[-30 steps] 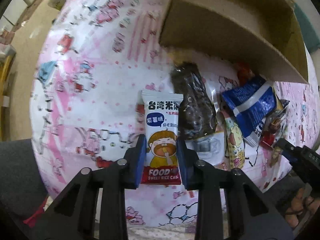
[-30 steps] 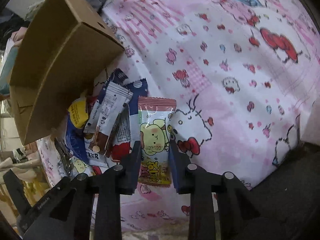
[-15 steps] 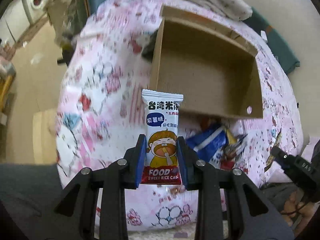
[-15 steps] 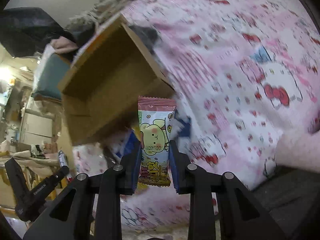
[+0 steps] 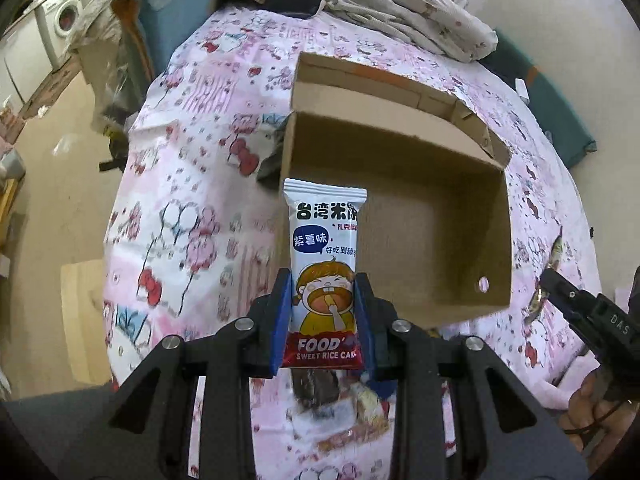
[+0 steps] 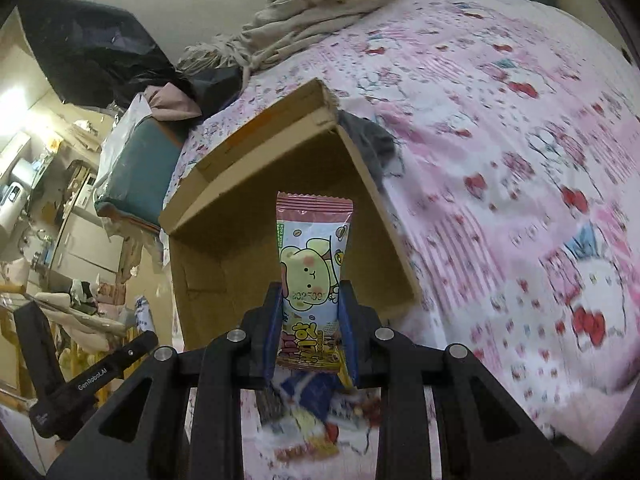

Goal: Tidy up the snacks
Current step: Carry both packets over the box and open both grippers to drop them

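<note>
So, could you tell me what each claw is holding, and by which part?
Left claw pinches the rice cake packet by its lower half; right claw the pink snack packet, likewise.

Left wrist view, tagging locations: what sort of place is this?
Likely a home bedroom: a bed under a pink cartoon-print bedsheet, crumpled beige bedding at its far end, and a white washing machine beyond.

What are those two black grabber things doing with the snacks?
Someone is tidying snacks on a pink cartoon bedsheet. The left gripper holds a white rice cake packet, and the right gripper holds a pink bear packet. Both are lifted in front of an open cardboard box. More snacks lie on the sheet below.
</note>
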Demonstrator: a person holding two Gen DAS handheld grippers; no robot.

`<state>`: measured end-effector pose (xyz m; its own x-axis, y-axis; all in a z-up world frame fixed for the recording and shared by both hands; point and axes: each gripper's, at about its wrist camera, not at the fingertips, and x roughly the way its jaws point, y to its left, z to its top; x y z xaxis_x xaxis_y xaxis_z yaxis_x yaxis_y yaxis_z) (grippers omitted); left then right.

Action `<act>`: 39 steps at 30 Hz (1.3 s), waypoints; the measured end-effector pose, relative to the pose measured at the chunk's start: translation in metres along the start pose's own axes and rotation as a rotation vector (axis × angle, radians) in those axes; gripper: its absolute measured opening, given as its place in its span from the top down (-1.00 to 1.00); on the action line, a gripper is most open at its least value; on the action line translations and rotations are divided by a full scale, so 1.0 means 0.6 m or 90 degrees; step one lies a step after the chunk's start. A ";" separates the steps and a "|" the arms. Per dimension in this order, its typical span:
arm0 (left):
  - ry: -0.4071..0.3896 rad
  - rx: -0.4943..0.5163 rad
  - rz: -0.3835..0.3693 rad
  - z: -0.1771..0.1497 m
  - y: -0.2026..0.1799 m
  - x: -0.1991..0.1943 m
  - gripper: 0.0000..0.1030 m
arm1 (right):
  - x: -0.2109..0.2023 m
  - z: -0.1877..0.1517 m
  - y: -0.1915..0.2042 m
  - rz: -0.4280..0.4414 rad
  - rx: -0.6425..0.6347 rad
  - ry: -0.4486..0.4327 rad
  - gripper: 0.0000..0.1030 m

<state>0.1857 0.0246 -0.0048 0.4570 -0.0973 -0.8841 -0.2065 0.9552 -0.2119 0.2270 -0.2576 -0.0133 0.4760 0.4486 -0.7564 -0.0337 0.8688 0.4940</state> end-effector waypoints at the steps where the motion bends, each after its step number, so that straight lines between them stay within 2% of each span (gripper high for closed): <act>1: -0.005 0.005 0.001 0.007 -0.005 0.006 0.49 | 0.009 0.003 0.001 0.004 -0.003 0.001 0.45; 7: -0.040 0.029 -0.008 0.020 -0.020 0.053 0.49 | 0.072 0.011 -0.012 0.028 -0.002 0.006 0.45; 12: -0.043 0.018 -0.015 0.025 -0.024 0.093 0.49 | 0.107 0.009 -0.009 0.006 -0.031 0.022 0.45; 18: -0.018 0.034 -0.013 0.013 -0.037 0.130 0.49 | 0.132 -0.010 -0.006 -0.018 -0.071 0.045 0.45; 29: 0.002 0.030 -0.020 0.004 -0.039 0.145 0.49 | 0.154 -0.020 0.006 0.010 -0.071 0.060 0.45; 31: -0.001 0.032 -0.020 0.005 -0.040 0.143 0.48 | 0.153 -0.019 0.006 0.018 -0.069 0.056 0.39; 34: 0.003 0.042 -0.023 0.004 -0.046 0.143 0.29 | 0.149 -0.019 0.008 0.027 -0.071 0.051 0.33; 35: 0.008 0.046 -0.039 0.002 -0.049 0.142 0.20 | 0.147 -0.018 0.009 0.029 -0.075 0.050 0.30; 36: 0.013 0.048 -0.046 0.000 -0.051 0.141 0.06 | 0.145 -0.018 0.011 0.028 -0.079 0.049 0.19; 37: 0.011 0.052 -0.045 -0.001 -0.054 0.139 -0.03 | 0.142 -0.018 0.012 0.030 -0.079 0.046 -0.06; 39: -0.010 0.067 -0.033 -0.003 -0.059 0.129 -0.38 | 0.135 -0.017 0.015 0.031 -0.080 0.032 -0.24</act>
<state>0.2267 -0.0172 -0.0664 0.4784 -0.1435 -0.8663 -0.0907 0.9732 -0.2113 0.2561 -0.2115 -0.0743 0.4270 0.4975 -0.7551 -0.1664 0.8640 0.4751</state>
